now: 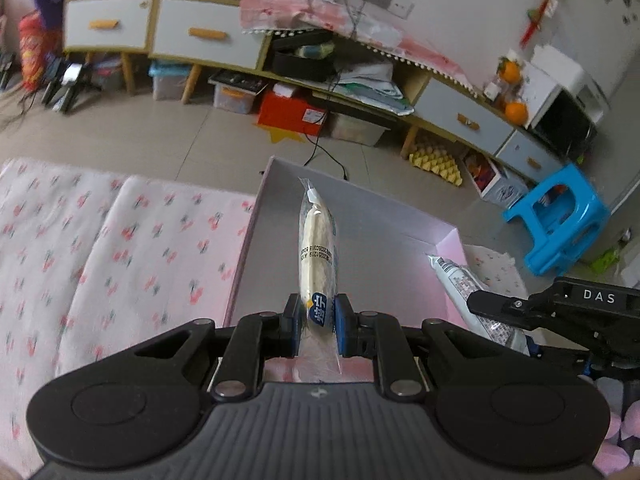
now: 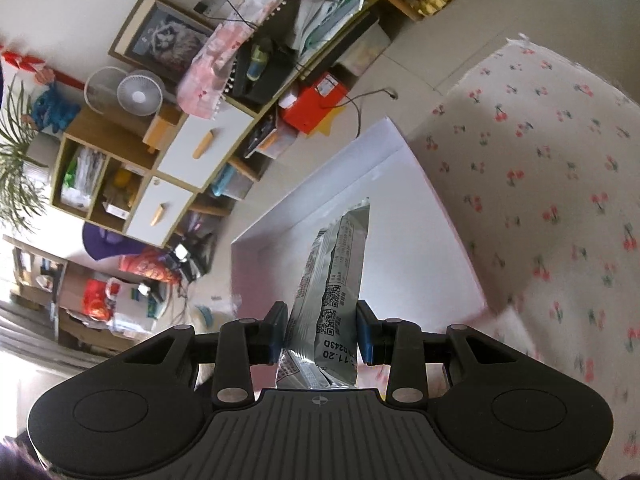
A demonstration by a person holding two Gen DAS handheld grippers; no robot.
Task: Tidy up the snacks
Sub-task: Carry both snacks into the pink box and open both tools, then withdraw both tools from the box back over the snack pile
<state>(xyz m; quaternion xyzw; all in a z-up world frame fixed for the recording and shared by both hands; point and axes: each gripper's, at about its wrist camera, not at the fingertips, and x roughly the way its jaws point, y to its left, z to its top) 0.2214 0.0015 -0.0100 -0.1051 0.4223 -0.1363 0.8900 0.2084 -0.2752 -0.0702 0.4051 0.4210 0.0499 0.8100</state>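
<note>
Left side: cherry-print cloth covered the surface, with the pink-walled box sitting on it, open top, floor looked bare from both wrist views. Left gripper was pinched on the near end of a cream snack stick in clear wrap, held out lengthwise over the box interior, above the floor, not touching it as far as I could tell. Further right, right gripper was clamped on a silver foil snack packet, QR-code side facing the camera, packet tip pointing into the box; in the left wrist view the same packet sat just past the right wall near the corner. Background cabinet and blue stool weren't involved. My read: this was the placing step, both snacks carried and poised over the box, neither deposited. Next move would call for lowering each one until it lay flat on the box floor, side by side with a gap, then spreading the fingers. Right packet needed to clear the wall first; arms were close, so stagger the drops.
</note>
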